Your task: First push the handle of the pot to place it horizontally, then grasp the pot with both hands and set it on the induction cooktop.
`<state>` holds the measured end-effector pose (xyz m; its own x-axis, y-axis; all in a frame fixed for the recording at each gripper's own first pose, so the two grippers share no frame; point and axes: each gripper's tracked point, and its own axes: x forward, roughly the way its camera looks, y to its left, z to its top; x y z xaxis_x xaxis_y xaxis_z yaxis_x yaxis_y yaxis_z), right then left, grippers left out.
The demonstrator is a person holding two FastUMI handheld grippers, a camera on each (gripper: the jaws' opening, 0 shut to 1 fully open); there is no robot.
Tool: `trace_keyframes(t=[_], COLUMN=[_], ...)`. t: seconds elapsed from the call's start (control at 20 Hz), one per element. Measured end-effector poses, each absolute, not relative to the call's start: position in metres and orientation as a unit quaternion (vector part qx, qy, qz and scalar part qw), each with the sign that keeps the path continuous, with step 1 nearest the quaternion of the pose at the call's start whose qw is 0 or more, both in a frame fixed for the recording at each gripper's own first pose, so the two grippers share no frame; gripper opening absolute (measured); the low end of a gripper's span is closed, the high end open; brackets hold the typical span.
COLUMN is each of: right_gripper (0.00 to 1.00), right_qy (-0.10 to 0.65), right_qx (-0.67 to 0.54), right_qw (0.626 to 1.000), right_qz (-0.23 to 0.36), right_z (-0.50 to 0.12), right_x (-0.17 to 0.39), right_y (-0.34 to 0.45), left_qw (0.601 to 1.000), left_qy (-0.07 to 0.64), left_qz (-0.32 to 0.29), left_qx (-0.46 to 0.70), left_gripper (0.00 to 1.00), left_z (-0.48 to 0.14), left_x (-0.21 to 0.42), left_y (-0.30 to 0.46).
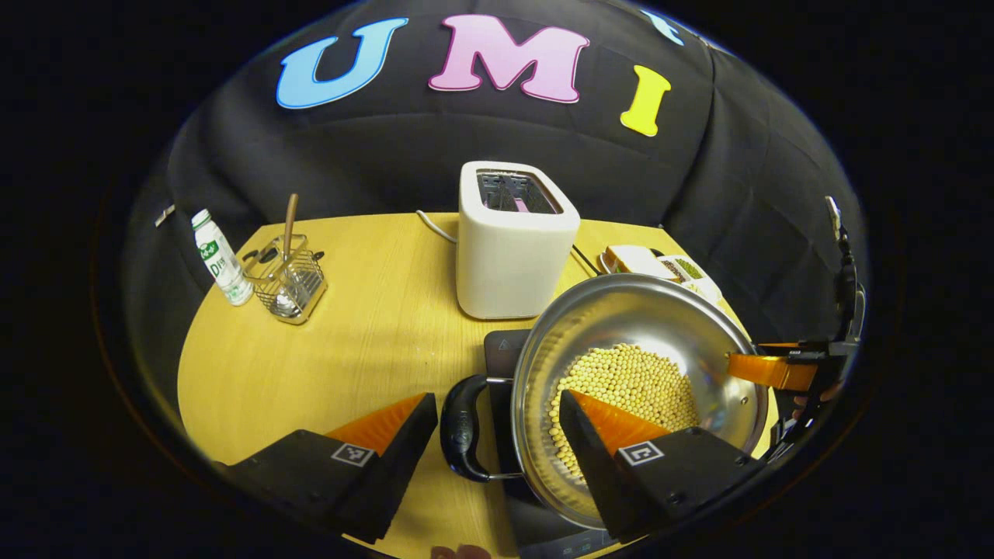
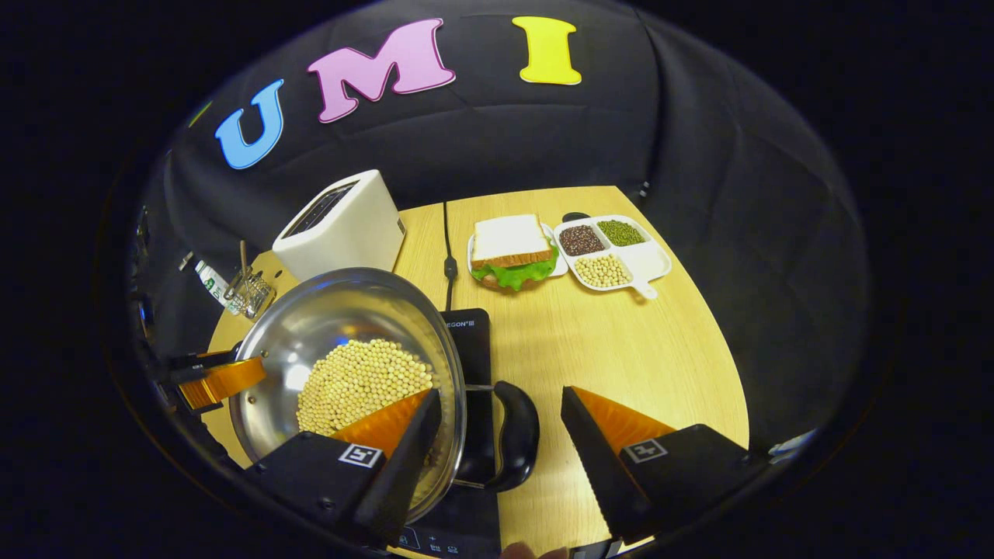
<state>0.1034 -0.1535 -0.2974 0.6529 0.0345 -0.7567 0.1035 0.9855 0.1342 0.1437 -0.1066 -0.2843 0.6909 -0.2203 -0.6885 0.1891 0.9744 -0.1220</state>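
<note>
I see the pot (image 1: 644, 388) sitting on the induction cooktop (image 1: 501, 353), a steel pan with a heap of pale beans (image 1: 629, 384) in its bottom. In the left gripper view my left gripper (image 1: 497, 423) has its jaws spread wide, straddling the pot's near handle (image 1: 463, 427) — one finger out over the worktop (image 1: 349, 341), the other over the rim above the beans, neither pressing on the handle. In the right gripper view my right gripper (image 2: 501, 423) is the same: jaws wide, the opposite handle (image 2: 516, 435) lying between them untouched, one finger inside the rim. Each view also catches the other gripper at the pot's far rim.

Behind the pot stands a white toaster (image 1: 512, 237). To its left are a wire caddy (image 1: 289, 283) and a small bottle (image 1: 220, 258). On the right side lie a sandwich (image 2: 512, 252) and a divided dish (image 2: 613, 252) of grains — well apart from the pot.
</note>
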Motion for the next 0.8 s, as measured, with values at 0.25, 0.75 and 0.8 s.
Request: trace_keyframes(t=[0.25,0.75,0.8], right_gripper=[0.98,0.98,0.98], right_qy=[0.376,0.268,0.256], right_qx=[0.058,0.052,0.050], right_qw=[0.924,0.960,0.964], right_qz=[-0.041,-0.054,-0.054], right_z=[-0.272,-0.176,-0.164], right_x=[0.098,0.070,0.066], right_y=[-0.162,-0.140,-0.137], left_qw=[0.927,0.961,0.964], left_qy=[0.355,0.231,0.220], left_qz=[-0.120,-0.147,-0.144], left_qx=[-0.023,0.028,0.031], left_gripper=[0.96,0.95,0.95], left_z=[-0.265,-0.176,-0.166], left_x=[0.132,0.092,0.088], left_y=[-0.111,-0.101,-0.098])
